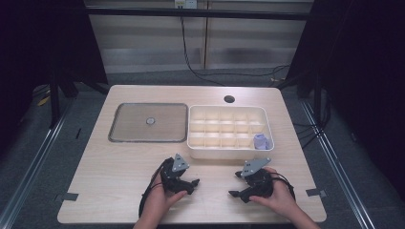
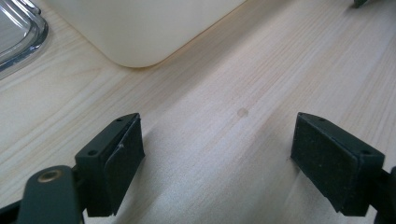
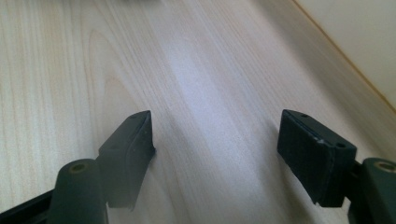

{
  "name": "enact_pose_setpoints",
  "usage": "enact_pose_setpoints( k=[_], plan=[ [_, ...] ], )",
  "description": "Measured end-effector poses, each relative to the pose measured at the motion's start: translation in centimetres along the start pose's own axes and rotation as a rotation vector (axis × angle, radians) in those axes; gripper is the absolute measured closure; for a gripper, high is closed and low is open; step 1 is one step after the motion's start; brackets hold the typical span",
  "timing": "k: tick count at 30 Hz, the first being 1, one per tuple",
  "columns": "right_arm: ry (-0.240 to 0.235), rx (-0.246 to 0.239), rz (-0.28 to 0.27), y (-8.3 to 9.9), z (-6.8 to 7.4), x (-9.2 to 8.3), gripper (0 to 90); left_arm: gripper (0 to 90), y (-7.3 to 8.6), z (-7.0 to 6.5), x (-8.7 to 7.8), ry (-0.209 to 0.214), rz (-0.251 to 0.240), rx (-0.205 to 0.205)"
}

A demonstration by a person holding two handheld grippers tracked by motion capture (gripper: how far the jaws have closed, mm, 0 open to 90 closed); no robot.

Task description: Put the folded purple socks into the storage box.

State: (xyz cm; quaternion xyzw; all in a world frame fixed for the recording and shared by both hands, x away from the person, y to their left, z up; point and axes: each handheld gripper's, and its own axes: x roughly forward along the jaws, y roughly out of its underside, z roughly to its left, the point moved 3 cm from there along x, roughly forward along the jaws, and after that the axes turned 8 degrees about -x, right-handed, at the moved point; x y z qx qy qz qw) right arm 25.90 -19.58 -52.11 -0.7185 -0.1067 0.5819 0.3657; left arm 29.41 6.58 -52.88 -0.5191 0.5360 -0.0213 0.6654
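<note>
Both claws, left claw (image 1: 195, 183) and right claw (image 1: 236, 184), sit released over bare worktop (image 1: 119, 176), nothing between the jaws. The small purple bundle (image 1: 261, 141) is in the near right corner compartment of the white divided box (image 1: 228, 151). Looks soft and light, so pinch it mid-body. No readable writing anywhere.

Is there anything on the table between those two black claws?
No. In the high view, only bare table lies between the left claw and the right claw, both open and empty.
</note>
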Motion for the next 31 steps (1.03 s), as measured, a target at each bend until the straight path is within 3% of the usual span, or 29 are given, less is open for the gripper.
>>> enact_pose_setpoints(
  k=[15, 19, 31],
  plan=[
    [0.015, 0.001, -0.077, 0.8, 0.2, 0.0, 26.0, 16.5, 0.0, 0.0, 0.0, -0.001, 0.000, -0.001],
    [0.018, 0.006, -0.119, 1.1, 0.2, 0.1, 26.0, 16.5, 0.0, -0.1, 0.0, 0.004, -0.004, -0.008],
    [0.020, 0.002, -0.127, 1.1, 0.2, 0.1, 25.6, 16.5, 0.0, -0.1, 0.0, 0.002, -0.001, -0.007]
  ],
)
